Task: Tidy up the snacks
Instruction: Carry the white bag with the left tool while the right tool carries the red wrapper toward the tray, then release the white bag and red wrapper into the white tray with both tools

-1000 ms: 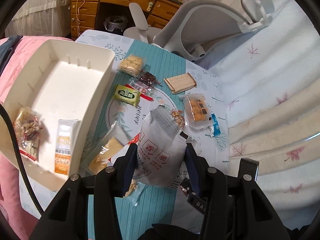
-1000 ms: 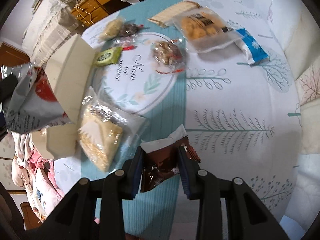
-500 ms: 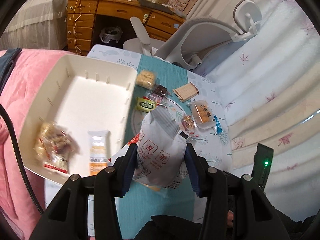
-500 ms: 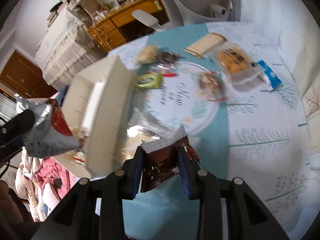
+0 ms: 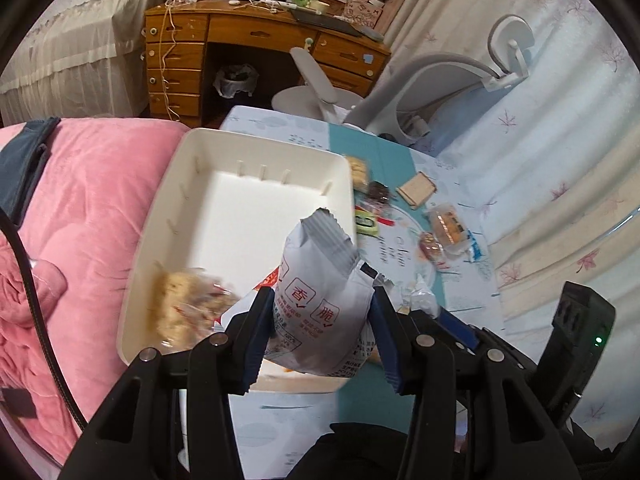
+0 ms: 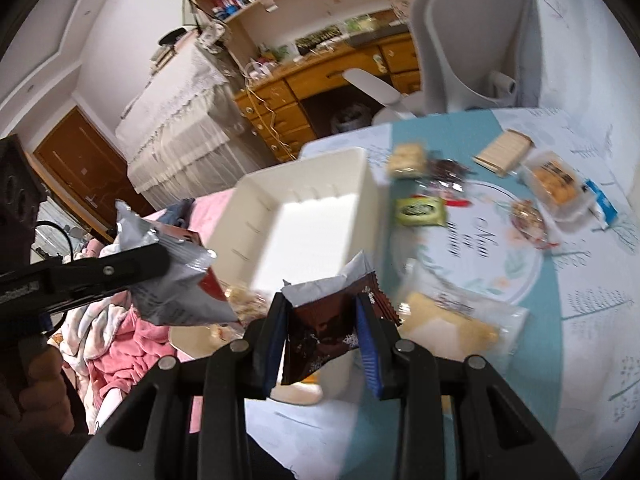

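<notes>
On the far left of the left wrist view lies a pink blanket (image 5: 92, 216), and beside it the white bin (image 5: 160, 216) sits on the table edge. A clear pack of pale snacks (image 5: 188, 308) lies blurred in the bin's near corner. The left gripper (image 5: 323, 320) has its jaws clamped on a grey bag (image 5: 320, 304), which hangs over the near right part of the bin. The bag bears red Chinese characters, among them 香 and 脆, in small red boxes; the smaller print below them is too fine to read. Right of the bin, loose snacks are strewn on the tablecloth (image 5: 460, 292): a wafer pack (image 5: 416, 191), a green sachet (image 5: 366, 225) and an orange-filled pack (image 5: 448, 224).

In the right wrist view a hand (image 6: 40, 392) at the far left holds the left gripper, seen from the side with the grey bag in it over the bin's near left corner. At centre, the right gripper (image 6: 322, 340) has its jaws shut tight on a brown wrapper (image 6: 324, 328) with white snowflake marks, held above the bin's near right corner. Its writing is illegible. A clear pack of yellow pieces (image 6: 452, 320) lies just right of it. The cloth's cursive lettering is blurred.
</notes>
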Tool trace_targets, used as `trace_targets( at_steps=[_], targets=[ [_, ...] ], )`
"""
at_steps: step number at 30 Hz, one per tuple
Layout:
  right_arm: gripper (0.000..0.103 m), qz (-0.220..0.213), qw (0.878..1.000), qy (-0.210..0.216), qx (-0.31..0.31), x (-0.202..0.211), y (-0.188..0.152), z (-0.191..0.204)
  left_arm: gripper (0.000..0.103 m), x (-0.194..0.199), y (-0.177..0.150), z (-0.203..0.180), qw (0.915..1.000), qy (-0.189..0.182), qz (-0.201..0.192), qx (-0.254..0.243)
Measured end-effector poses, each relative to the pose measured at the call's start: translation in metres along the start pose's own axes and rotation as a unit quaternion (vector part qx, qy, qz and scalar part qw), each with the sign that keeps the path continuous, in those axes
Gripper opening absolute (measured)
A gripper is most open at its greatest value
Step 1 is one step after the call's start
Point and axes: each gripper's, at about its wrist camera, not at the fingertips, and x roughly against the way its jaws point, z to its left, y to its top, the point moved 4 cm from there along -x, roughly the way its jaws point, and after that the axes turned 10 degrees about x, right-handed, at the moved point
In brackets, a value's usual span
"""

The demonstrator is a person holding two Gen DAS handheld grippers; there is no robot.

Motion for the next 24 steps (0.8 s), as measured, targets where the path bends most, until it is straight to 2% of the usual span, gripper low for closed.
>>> trace_targets(
  at_steps=[6,11,13,15,17,22,24],
  targets=[
    [0.034,-0.017,1.0,0.016,0.017,-0.014,-0.002,0.041,0.047,0.003,0.005,0.033,0.9995,0.027,0.006,-0.012],
    [0.034,-0.021,0.999,0.027,0.023,-0.023,-0.007,0.062,0.048,-0.001,0.004,0.054,0.9985,0.048,0.025,-0.01],
    [0.037,-0.02,0.999,0.026,0.023,-0.025,-0.008,0.066,0.048,-0.003,0.003,0.058,0.9981,0.052,0.031,-0.009],
    [0.039,-0.019,0.999,0.028,0.019,-0.026,-0.009,0.068,0.055,-0.004,0.002,0.06,0.9978,0.054,0.037,-0.012],
    [0.042,-0.022,0.999,0.028,0.012,-0.024,-0.011,0.067,0.067,-0.005,0.002,0.06,0.9979,0.051,0.038,-0.012],
    [0.044,-0.029,0.999,0.011,-0.01,-0.017,-0.014,0.055,0.076,-0.008,-0.001,0.053,0.9976,0.05,0.043,-0.02],
    [0.049,-0.028,0.999,0.005,-0.019,-0.015,-0.017,0.05,0.08,-0.011,-0.002,0.049,0.9975,0.05,0.045,-0.021]
  ],
)
